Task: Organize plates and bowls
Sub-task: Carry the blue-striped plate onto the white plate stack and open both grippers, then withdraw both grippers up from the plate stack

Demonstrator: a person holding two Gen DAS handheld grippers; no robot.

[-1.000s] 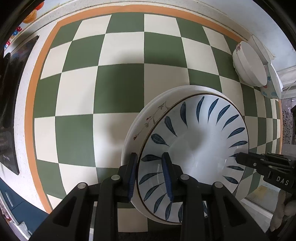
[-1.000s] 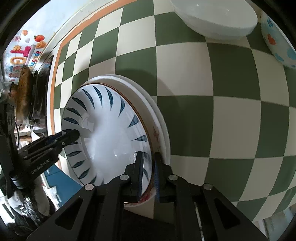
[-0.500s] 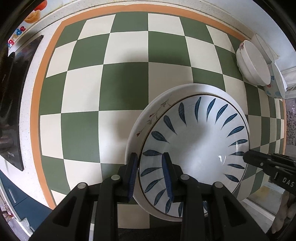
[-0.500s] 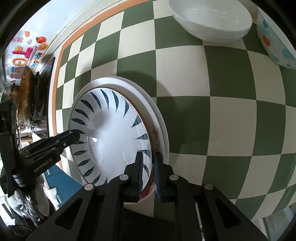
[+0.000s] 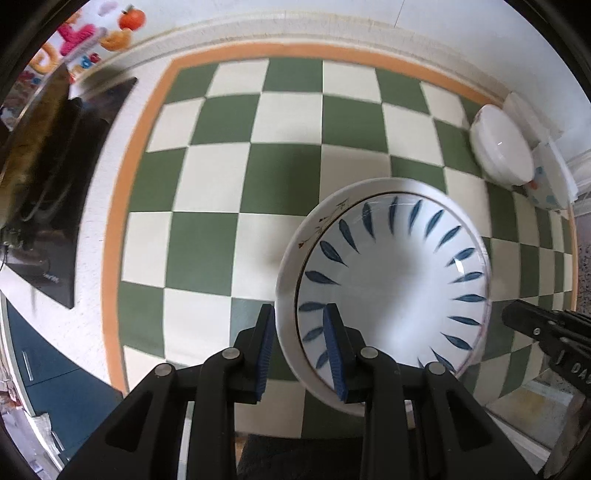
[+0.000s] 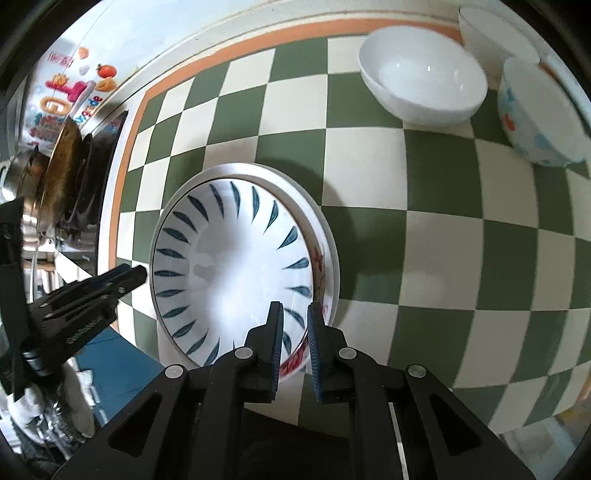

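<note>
A stack of dishes is held between both grippers above the green-and-cream checkered mat point(image 5: 221, 240). Its top dish is a white bowl with blue leaf marks point(image 5: 395, 280), nested in a white plate with a small floral rim point(image 5: 295, 240). My left gripper point(image 5: 301, 347) is shut on the stack's near-left rim. My right gripper point(image 6: 295, 341) is shut on the opposite rim, over the leaf bowl point(image 6: 236, 273) and a red-patterned rim point(image 6: 319, 262). The stack's underside is hidden.
A plain white bowl point(image 6: 423, 79) and a bowl with coloured spots point(image 6: 539, 118) stand at the mat's far right, with another white dish point(image 6: 491, 33) behind. A dark stove with a pan point(image 5: 44, 177) lies left of the mat. The orange mat border point(image 5: 122, 206) runs along its edges.
Both grippers have lifted with the dish stack; the mat and the far bowls look smaller and more of the counter shows. Both grips are unchanged.
</note>
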